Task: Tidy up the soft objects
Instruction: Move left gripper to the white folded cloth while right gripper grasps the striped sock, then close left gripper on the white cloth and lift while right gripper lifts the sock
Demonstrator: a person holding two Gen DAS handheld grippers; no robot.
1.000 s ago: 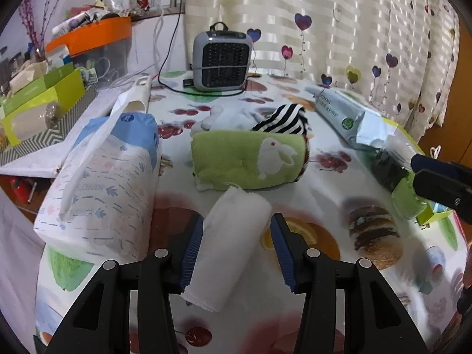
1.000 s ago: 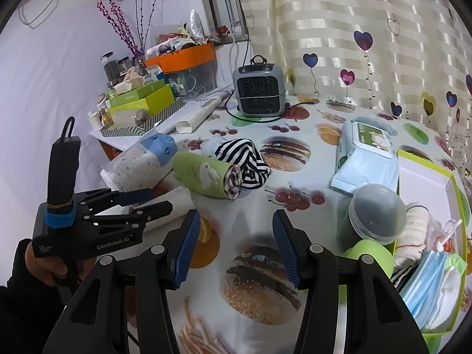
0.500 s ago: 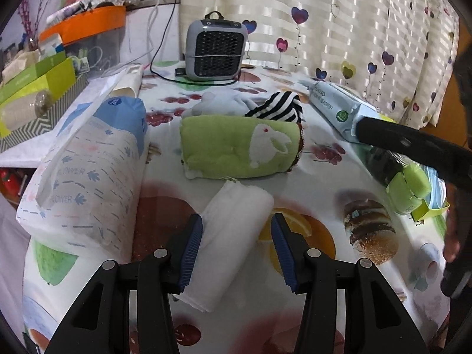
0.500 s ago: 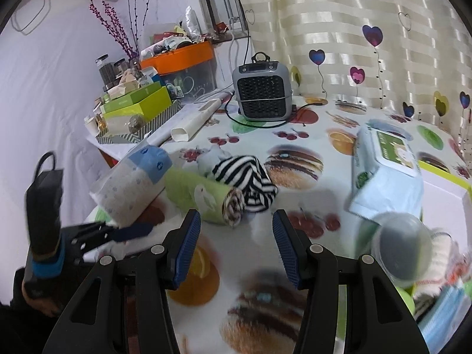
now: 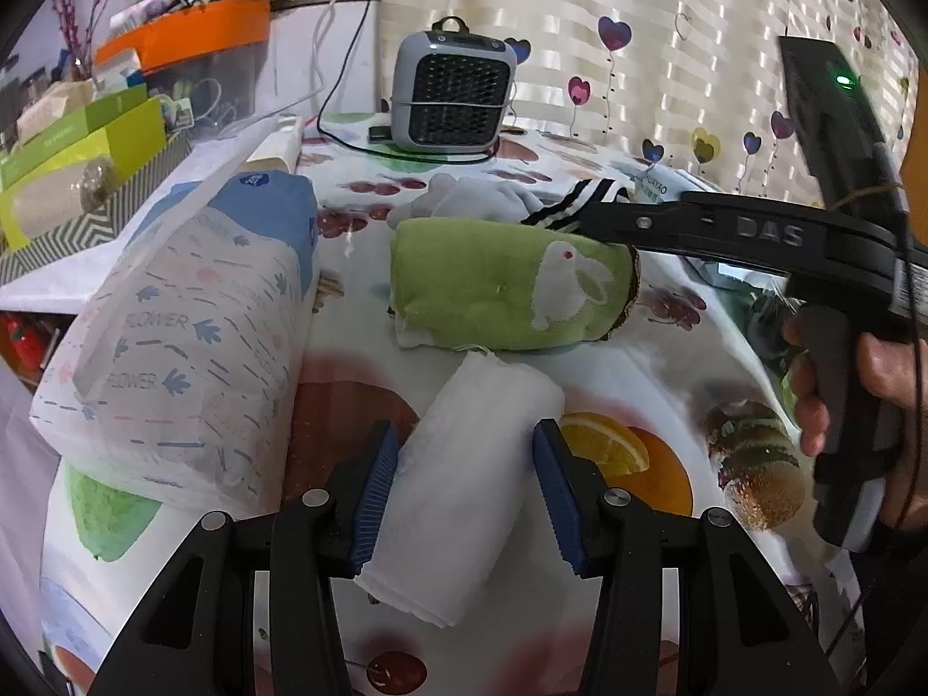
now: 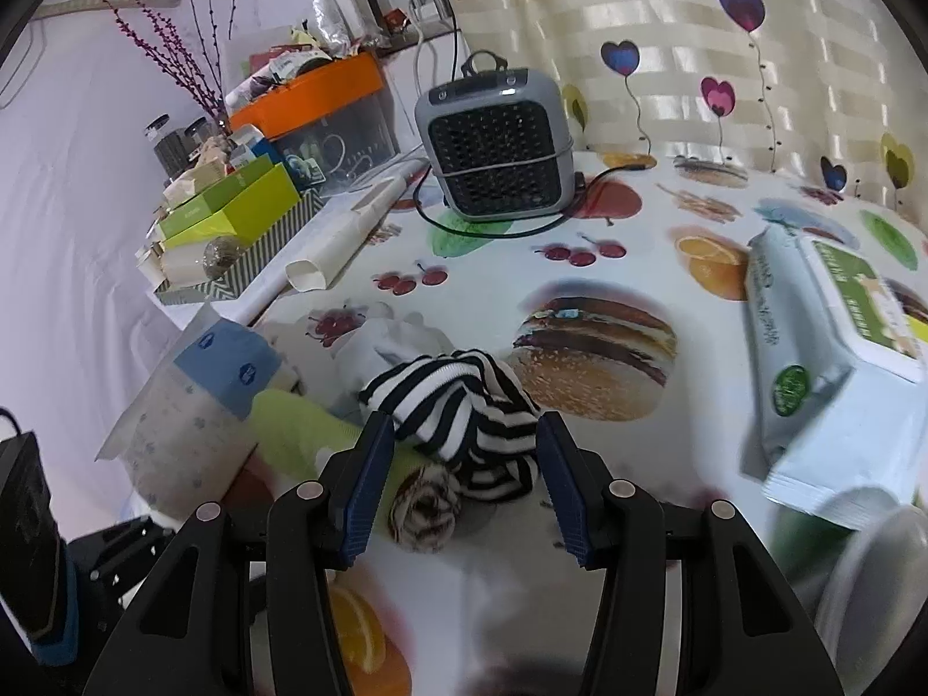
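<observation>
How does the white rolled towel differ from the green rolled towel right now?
The white rolled towel is plain and slimmer; the green rolled towel is thicker, with a white rabbit. The white one lies between the left hand-held gripper fingers; the green lies crosswise behind. Both are rolled, lying on the table.

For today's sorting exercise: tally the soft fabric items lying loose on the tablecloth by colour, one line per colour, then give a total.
White: 1, the rolled white cloth between the left gripper's fingers
Green: 1, the rolled green rabbit towel
Black-and-white striped: 1, the striped cloth in front of the right gripper
Pale grey: 1, the crumpled grey cloth
Total: 4
</observation>
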